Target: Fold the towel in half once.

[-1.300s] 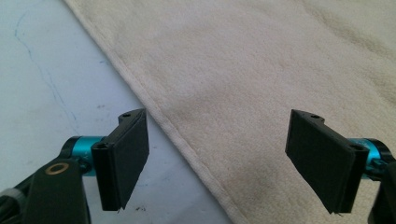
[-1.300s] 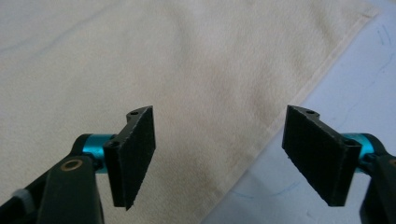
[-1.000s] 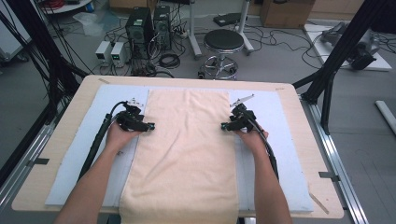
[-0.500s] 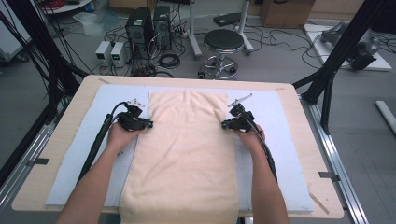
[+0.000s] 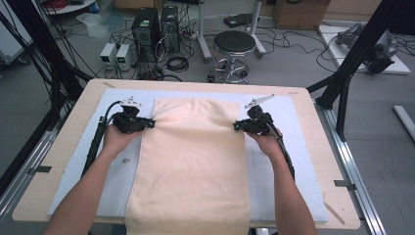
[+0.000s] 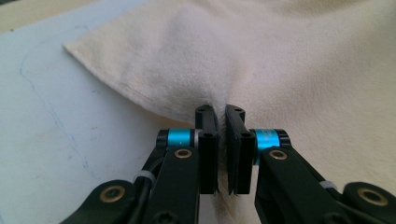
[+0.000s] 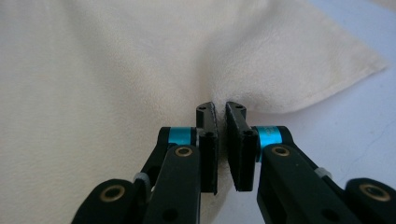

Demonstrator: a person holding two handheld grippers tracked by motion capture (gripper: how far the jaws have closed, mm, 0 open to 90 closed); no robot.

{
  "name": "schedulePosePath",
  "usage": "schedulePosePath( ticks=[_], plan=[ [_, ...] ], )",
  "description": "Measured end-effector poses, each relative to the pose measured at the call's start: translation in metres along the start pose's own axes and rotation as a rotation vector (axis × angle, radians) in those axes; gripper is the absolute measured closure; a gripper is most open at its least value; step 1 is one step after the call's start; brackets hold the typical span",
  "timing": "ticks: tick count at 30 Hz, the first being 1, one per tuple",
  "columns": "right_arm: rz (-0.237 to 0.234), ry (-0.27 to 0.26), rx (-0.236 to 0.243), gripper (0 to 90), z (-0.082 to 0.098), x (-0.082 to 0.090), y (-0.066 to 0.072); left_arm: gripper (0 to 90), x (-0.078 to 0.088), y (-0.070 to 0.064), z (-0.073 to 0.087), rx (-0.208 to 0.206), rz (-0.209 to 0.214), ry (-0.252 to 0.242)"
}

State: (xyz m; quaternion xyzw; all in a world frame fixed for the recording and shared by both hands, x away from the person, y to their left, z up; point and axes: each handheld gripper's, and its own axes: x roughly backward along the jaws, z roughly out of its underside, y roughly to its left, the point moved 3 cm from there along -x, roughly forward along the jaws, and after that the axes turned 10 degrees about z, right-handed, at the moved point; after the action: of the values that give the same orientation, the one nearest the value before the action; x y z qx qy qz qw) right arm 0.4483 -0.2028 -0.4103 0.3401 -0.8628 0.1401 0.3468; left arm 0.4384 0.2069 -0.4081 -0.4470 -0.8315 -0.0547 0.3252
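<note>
Both side edges of the cream towel (image 5: 193,161) are now pinched and lifted a little, jaws having just closed. It lies spread down the middle of the pale blue mat (image 5: 284,166) on the surface (image 5: 318,122). Left gripper (image 6: 220,122) fingers hold its left edge, right gripper (image 7: 220,119) fingers its right edge, near the far corners.

Even, soft indoor light, moderately bright, with only faint shadows on the bench (image 5: 303,147). The high view is slightly soft overall, with dimmer floor toward 10 o'clock. In both gripper views the near black arms at 6 o'clock are blurred, and the cream cloth (image 6: 280,60) looks washed out toward 12 o'clock.
</note>
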Motion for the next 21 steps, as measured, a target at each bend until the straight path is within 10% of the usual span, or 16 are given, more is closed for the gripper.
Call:
schedulePosePath(
  ticks=[11,21],
  plan=[
    [-0.041,-0.098,0.119,83.8,-0.006,0.063,0.031,84.3,0.047,-0.04,-0.003,-0.102,0.059,-0.084],
    [-0.08,-0.093,0.18,82.4,0.05,0.096,0.08,83.7,0.06,-0.098,0.06,-0.195,0.101,-0.043]
  ],
)
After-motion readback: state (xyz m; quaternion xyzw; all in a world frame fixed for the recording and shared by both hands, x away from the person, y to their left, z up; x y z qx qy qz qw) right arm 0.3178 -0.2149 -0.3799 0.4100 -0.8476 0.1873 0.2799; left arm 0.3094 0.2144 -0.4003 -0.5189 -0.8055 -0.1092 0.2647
